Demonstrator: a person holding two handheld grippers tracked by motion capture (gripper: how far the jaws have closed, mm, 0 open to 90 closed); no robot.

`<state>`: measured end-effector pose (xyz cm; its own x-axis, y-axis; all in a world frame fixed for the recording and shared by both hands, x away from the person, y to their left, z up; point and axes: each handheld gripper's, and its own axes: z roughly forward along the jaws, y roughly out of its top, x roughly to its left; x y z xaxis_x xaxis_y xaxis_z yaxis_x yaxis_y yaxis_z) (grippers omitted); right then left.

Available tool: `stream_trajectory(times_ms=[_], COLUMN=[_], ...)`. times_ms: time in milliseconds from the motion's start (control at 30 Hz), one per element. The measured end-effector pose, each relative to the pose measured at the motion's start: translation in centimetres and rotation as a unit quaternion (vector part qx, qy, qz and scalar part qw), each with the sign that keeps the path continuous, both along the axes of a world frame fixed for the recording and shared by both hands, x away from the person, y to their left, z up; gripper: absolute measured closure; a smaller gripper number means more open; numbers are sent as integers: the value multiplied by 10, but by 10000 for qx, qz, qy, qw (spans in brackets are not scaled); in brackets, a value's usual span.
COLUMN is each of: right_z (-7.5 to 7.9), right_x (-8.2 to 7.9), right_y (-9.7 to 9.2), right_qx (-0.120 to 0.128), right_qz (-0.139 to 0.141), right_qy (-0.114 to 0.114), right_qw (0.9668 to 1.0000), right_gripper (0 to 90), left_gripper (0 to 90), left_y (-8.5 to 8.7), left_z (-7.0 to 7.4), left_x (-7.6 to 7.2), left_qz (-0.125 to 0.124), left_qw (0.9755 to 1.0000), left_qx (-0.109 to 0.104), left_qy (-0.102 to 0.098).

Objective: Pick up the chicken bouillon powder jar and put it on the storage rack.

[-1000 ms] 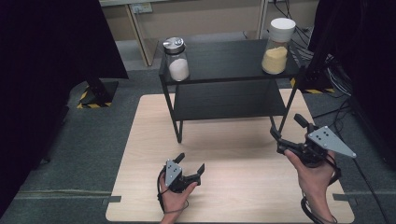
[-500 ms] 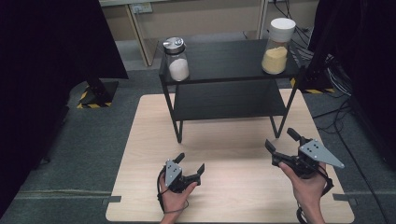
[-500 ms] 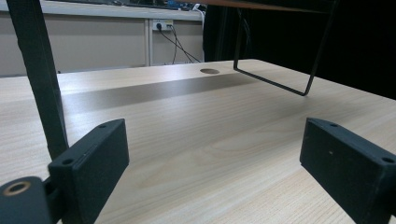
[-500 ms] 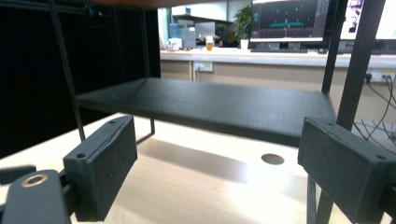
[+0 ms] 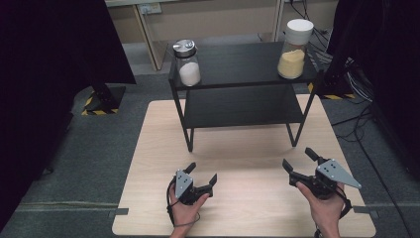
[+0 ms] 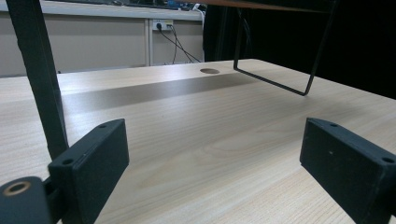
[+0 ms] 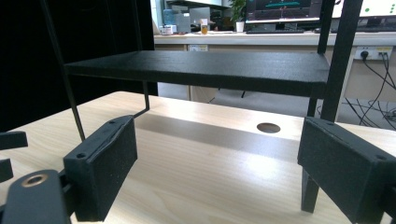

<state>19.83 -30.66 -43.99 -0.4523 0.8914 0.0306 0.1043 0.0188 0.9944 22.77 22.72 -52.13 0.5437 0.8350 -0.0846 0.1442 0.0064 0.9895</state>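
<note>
Nearest the person, at the front edge of the light wooden table [image 5: 148,148], the left gripper [image 5: 201,174] sits low over the tabletop in the left hand [image 5: 185,210], its jaws spread wide with nothing between them; the left gripper view looks along bare wood between the two black pads. Off to the right and well apart from it, the right gripper [image 5: 298,159] is held in the right hand [image 5: 327,208], jaws likewise parted and empty, pointing toward the black two-tier shelf rack [image 5: 247,106] that stands farther back on the table. In the right gripper view the rack's lower shelf [image 7: 201,67] spans the scene ahead. On the rack's top shelf, a glass jar with a metal lid [image 5: 187,62] holding white powder stands at the left corner, and a taller jar with a white lid [image 5: 294,48] holding yellow grains stands at the right corner.
</note>
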Motion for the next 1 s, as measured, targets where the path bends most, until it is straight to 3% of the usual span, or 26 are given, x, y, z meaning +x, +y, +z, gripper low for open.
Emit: stream_trajectory(times_ms=[1000], right_z=[-30], right_x=[-5], right_y=[7], right_qx=[-250], right_qz=[163], right_qy=[169], right_qw=[9994], right_gripper=[122], left_gripper=[74], left_y=[0], left_z=[0], left_x=[0], left_qz=[0], left_qw=[10000], left_qx=[-4], left_qy=[-15])
